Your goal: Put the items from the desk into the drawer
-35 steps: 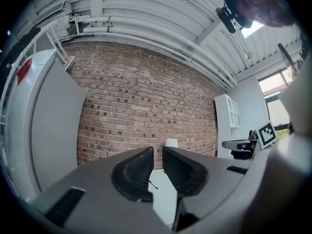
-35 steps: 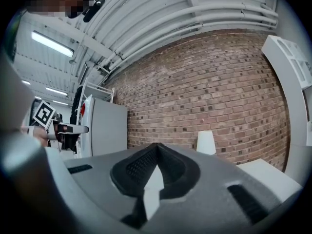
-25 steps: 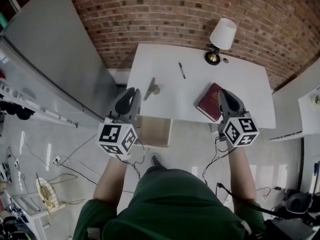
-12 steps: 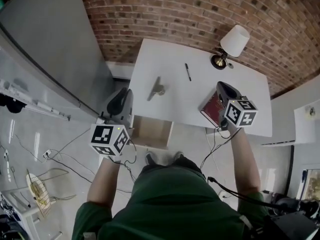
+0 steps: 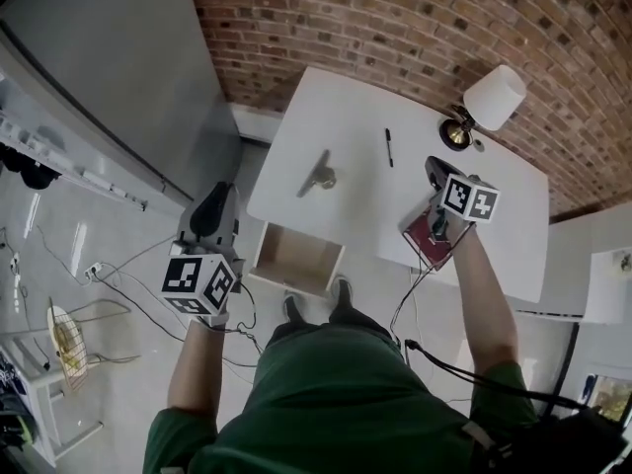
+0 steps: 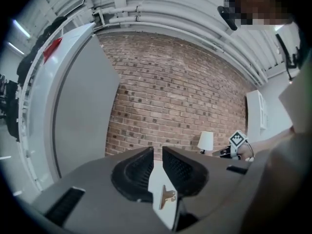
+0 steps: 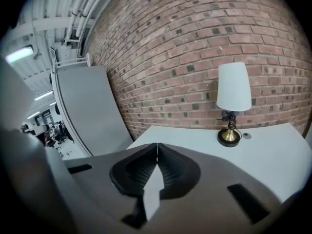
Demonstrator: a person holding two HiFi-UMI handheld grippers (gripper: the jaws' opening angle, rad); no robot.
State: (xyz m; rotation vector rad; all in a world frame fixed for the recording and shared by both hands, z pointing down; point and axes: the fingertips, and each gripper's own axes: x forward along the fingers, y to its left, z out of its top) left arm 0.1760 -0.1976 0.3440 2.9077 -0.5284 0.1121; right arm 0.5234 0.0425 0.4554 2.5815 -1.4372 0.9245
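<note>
On the white desk (image 5: 346, 126) lie a metal binder clip (image 5: 318, 176), a black pen (image 5: 389, 147) and a dark red book (image 5: 427, 243) at the front right edge. An open wooden drawer (image 5: 296, 258) juts out under the desk front, with nothing in it. My right gripper (image 5: 434, 171) is over the book's far end, shut and holding nothing; its tips (image 7: 157, 145) meet. Left of the desk, beside the drawer, my left gripper (image 5: 212, 210) has its jaws a little apart and holds nothing. Through that gap (image 6: 157, 150) I see the binder clip (image 6: 167, 195).
A lamp (image 5: 489, 102) with a white shade stands at the desk's far right corner, against the brick wall (image 5: 395, 28). A large grey panel (image 5: 109, 77) leans at the left. Cables (image 5: 128, 265) trail over the floor. The person's feet (image 5: 316, 309) are just under the drawer.
My right gripper has moved forward and down, from the desk's front edge to over the book. My left gripper has drifted left, off the desk front to beside the drawer.
</note>
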